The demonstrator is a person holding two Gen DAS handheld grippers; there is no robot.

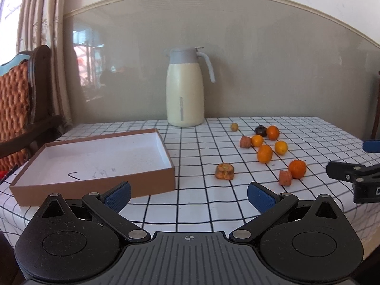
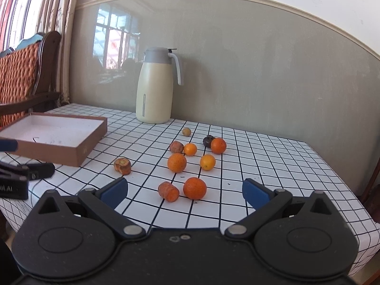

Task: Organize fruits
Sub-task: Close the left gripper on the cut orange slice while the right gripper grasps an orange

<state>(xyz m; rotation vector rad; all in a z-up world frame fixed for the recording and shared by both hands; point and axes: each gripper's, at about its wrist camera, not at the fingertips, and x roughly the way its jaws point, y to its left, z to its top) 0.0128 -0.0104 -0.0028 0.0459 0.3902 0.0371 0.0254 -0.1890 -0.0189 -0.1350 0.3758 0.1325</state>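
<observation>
Several oranges lie loose on the checked tablecloth; the nearest orange (image 2: 194, 188) sits beside a carrot chunk (image 2: 168, 191). Another carrot chunk (image 2: 122, 165) lies to the left, and a third (image 2: 176, 146) by a small orange (image 2: 190, 149). A dark fruit (image 2: 208, 141) and a small yellowish fruit (image 2: 186, 131) lie farther back. An open brown box (image 1: 99, 159) with a white inside stands at the left, with nothing in it. My left gripper (image 1: 188, 194) is open, in front of the box's right corner. My right gripper (image 2: 184, 191) is open, just short of the nearest orange and carrot.
A cream thermos jug (image 1: 185, 95) with a grey lid stands at the back against the wall. A wooden chair (image 1: 21, 109) with an orange cushion stands at the left. The table's right edge (image 2: 344, 190) drops off to the right of the fruit.
</observation>
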